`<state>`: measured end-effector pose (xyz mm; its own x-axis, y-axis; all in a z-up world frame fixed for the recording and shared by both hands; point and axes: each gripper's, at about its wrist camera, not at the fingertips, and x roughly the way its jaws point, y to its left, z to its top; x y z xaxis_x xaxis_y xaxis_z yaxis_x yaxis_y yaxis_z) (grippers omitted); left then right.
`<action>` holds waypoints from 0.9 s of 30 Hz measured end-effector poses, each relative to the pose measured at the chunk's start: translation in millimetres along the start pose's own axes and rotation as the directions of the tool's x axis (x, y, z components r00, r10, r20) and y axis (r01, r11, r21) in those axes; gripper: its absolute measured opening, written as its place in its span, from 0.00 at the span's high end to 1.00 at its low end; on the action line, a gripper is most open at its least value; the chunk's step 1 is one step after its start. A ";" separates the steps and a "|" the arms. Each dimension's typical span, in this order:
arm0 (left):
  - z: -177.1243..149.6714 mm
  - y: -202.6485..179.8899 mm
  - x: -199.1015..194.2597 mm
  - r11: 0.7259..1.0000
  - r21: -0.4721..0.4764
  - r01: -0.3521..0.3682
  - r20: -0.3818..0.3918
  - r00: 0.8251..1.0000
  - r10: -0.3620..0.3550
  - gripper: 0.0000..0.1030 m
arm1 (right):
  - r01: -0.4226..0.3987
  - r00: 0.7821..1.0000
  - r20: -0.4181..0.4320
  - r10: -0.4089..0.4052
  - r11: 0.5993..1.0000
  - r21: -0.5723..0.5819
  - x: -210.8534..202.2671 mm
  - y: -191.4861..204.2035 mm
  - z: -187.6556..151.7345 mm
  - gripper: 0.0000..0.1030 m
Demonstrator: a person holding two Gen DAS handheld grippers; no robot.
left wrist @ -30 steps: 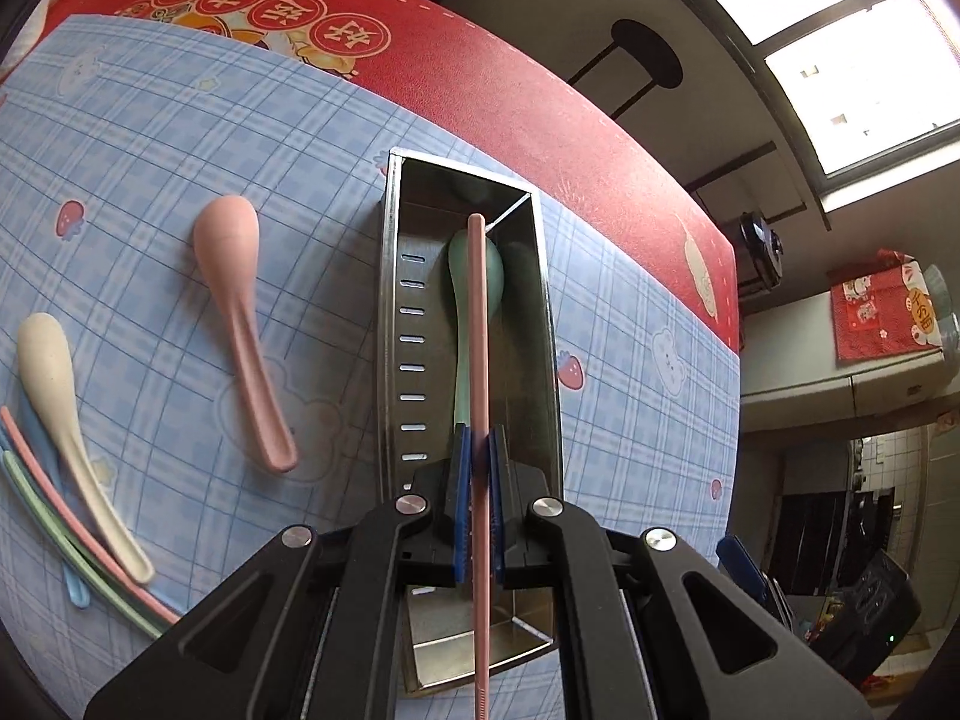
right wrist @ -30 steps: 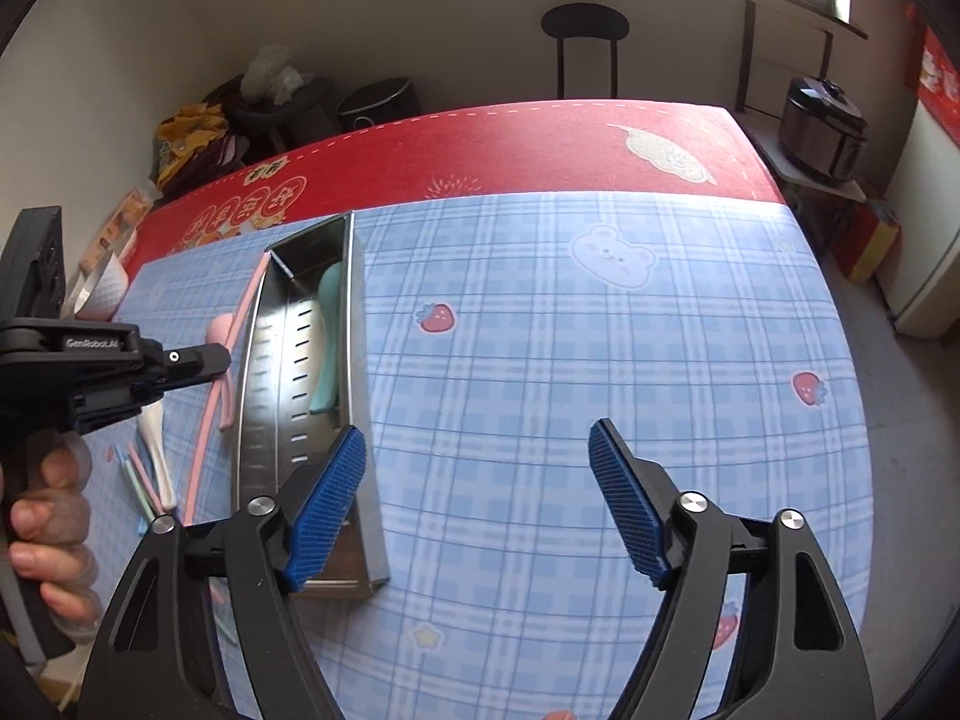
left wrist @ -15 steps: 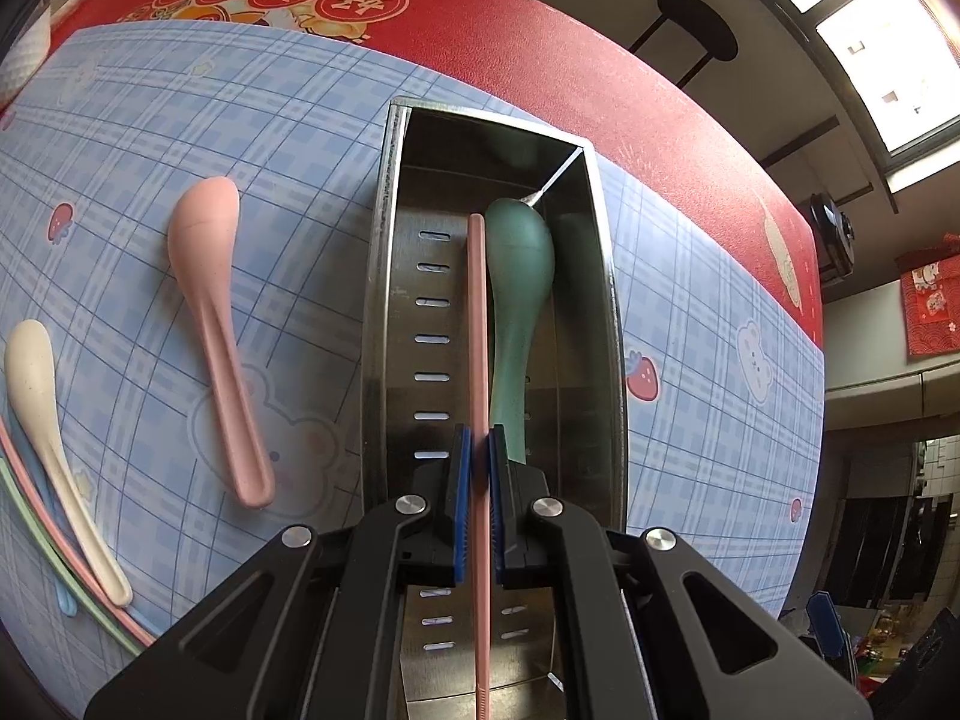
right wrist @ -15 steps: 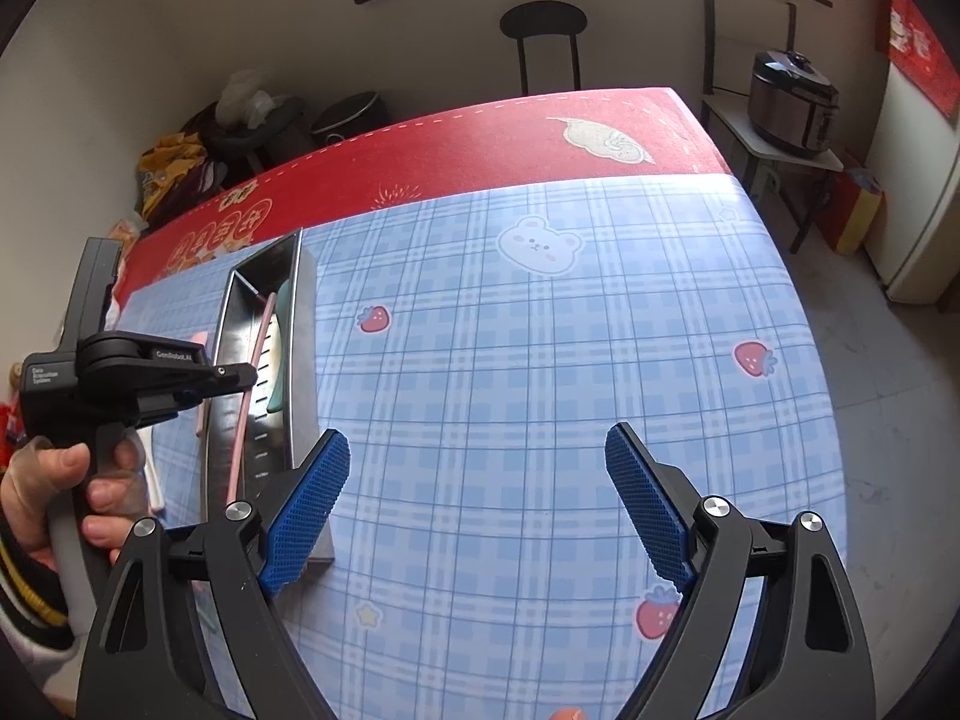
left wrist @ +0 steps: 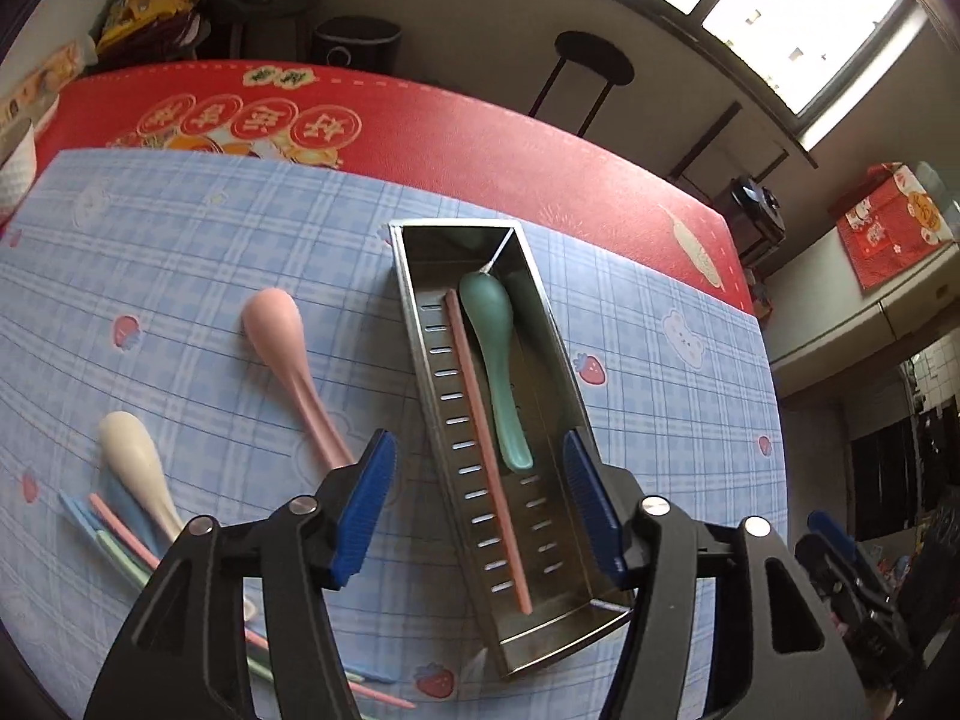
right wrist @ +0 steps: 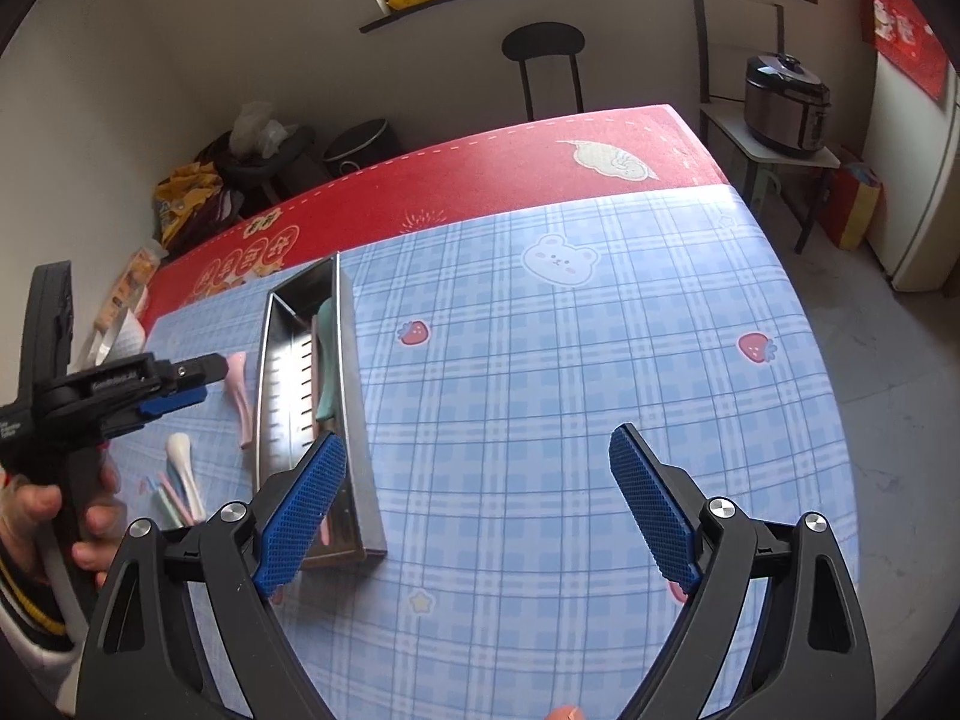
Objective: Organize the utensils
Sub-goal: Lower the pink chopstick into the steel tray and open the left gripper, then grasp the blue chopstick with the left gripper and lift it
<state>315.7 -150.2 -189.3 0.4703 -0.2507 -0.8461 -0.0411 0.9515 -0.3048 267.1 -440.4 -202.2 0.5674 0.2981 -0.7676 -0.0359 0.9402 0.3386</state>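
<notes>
Left gripper [left wrist: 477, 510] fingers are opening, nothing between them; the pink chopstick [left wrist: 486, 450] now lies in the steel tray [left wrist: 543, 300]. Right gripper [right wrist: 477, 504] fingers opening too, empty.

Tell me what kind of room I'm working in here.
Most likely a home kitchen or dining room: a table under a checked cloth, a rice cooker on a side stand, a chair against the wall.

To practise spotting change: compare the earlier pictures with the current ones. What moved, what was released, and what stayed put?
The left tool let go of the pink chopstick, which now lies in the metal tray beside the green spoon; its jaws are opening and it has drawn back. The right tool stayed open, holding nothing. The pink spoon and cream spoon stayed on the cloth.
</notes>
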 end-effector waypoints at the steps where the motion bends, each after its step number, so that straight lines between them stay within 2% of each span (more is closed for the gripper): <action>1: -5.6 7.3 -10.3 1.000 0.015 -0.003 0.015 1.000 0.002 0.35 | -0.006 1.000 0.006 0.006 1.000 0.003 -1.9 3.6 -1.5 0.15; 3: -16.6 23.8 -26.6 1.000 0.024 -0.012 0.021 1.000 0.011 0.28 | -0.019 1.000 0.020 0.019 1.000 -0.001 -5.3 12.1 -4.5 0.15; 7: -40.3 60.6 -48.0 1.000 -0.016 0.016 0.014 1.000 -0.016 0.15 | -0.041 0.999 0.008 0.042 0.998 -0.048 -3.8 33.9 -15.4 0.15; 12: -69.3 112.5 -54.9 0.988 -0.134 -0.079 -0.013 0.997 0.078 0.14 | -0.092 0.996 -0.010 0.092 0.994 -0.053 -0.2 58.6 -29.7 0.15; 15: -89.4 134.6 -52.0 0.969 -0.185 -0.163 -0.050 0.986 0.157 0.16 | -0.105 0.994 -0.034 0.102 0.990 -0.094 7.1 75.6 -38.2 0.15; 19: -109.5 146.6 -37.0 0.963 -0.214 -0.164 -0.117 0.983 0.142 0.38 | -0.026 0.999 -0.042 0.019 0.984 -0.177 17.0 98.6 -51.0 0.15; 20: -112.3 148.3 -34.1 0.961 -0.219 -0.170 -0.127 0.981 0.145 0.46 | -0.025 0.999 -0.045 0.017 0.983 -0.181 18.3 101.3 -53.2 0.15; 21: -114.7 150.3 -31.7 0.959 -0.225 -0.172 -0.134 0.980 0.144 0.49 | -0.031 0.998 -0.052 0.022 0.984 -0.177 20.0 103.3 -55.6 0.15; 23: -116.3 155.1 -28.3 0.957 -0.242 -0.158 -0.137 0.982 0.128 0.68 | -0.046 0.997 -0.074 0.035 0.986 -0.159 23.5 104.3 -59.7 0.15; 25: -117.9 163.9 -29.3 0.950 -0.284 -0.129 -0.128 0.987 0.096 0.80 | -0.049 0.996 -0.086 0.036 0.987 -0.152 25.8 105.1 -63.7 0.15; 27: -117.0 173.3 -31.6 0.938 -0.330 -0.104 -0.111 0.991 0.070 0.85 | -0.045 0.995 -0.096 0.031 0.987 -0.153 26.8 104.9 -67.2 0.15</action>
<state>190.5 1.8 -266.6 0.3657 -0.2013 -0.9087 -0.3780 0.8601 -0.3426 223.3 -322.7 -223.8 0.4847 0.3413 -0.8053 -0.1874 0.9399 0.2856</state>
